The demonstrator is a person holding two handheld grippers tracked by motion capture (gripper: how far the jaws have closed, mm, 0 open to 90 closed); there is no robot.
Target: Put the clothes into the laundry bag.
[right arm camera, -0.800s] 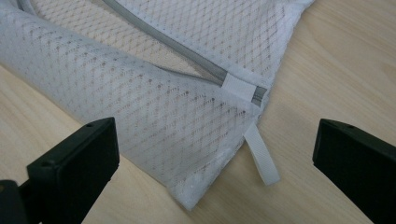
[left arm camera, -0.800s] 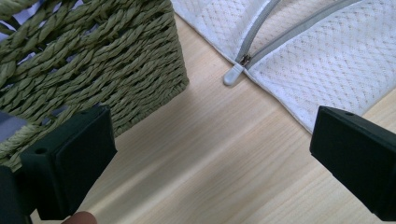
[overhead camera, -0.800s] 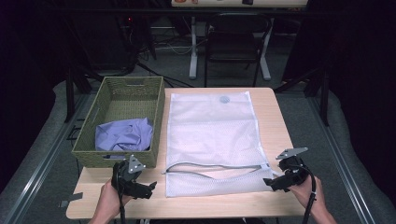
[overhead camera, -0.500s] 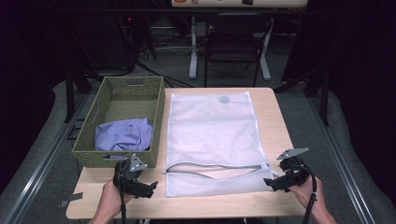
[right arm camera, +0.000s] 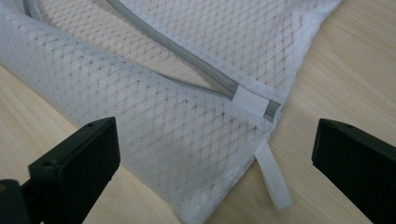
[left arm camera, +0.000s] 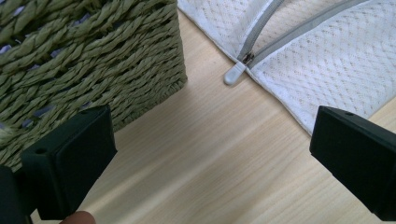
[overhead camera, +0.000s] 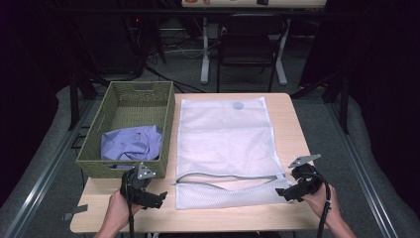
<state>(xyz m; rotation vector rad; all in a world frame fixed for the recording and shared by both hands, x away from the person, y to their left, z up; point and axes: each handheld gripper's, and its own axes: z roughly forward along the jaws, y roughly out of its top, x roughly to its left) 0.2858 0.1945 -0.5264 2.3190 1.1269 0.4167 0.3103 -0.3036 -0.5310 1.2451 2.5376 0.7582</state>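
White mesh laundry bag [overhead camera: 225, 151] lay flat on the wooden table [overhead camera: 289, 119], its grey zipper [overhead camera: 223, 176] run open across the near end so the mouth gaped a little. Lavender cloth [overhead camera: 131, 141] sat crumpled in the near end of the woven green basket [overhead camera: 166, 106], just left of the bag and untouched. Judged from this, the work was at its start: bag unzipped, nothing loaded, the cloth yet to be lifted out and fed through the opening, the zipper yet to be closed. Left gripper [overhead camera: 157, 198] rested at the near table edge below the basket's front corner, jaws spread wide and empty; right gripper [overhead camera: 284, 193] sat at the bag's near right corner, jaws likewise wide with nothing pinched. High view gave the whole layout, and the cloth, which the closer views lacked. Left gripper view showed the white zipper pull [left arm camera: 234, 73] parked at the bag's left end, close to the basket wall [left arm camera: 93, 60], a detail too small to make out from above. Right gripper view showed the zipper's far stop under a white tab [right arm camera: 250, 103] and a loose white loop [right arm camera: 273, 175], possibly a hanging strap, lying on the wood between the jaws.
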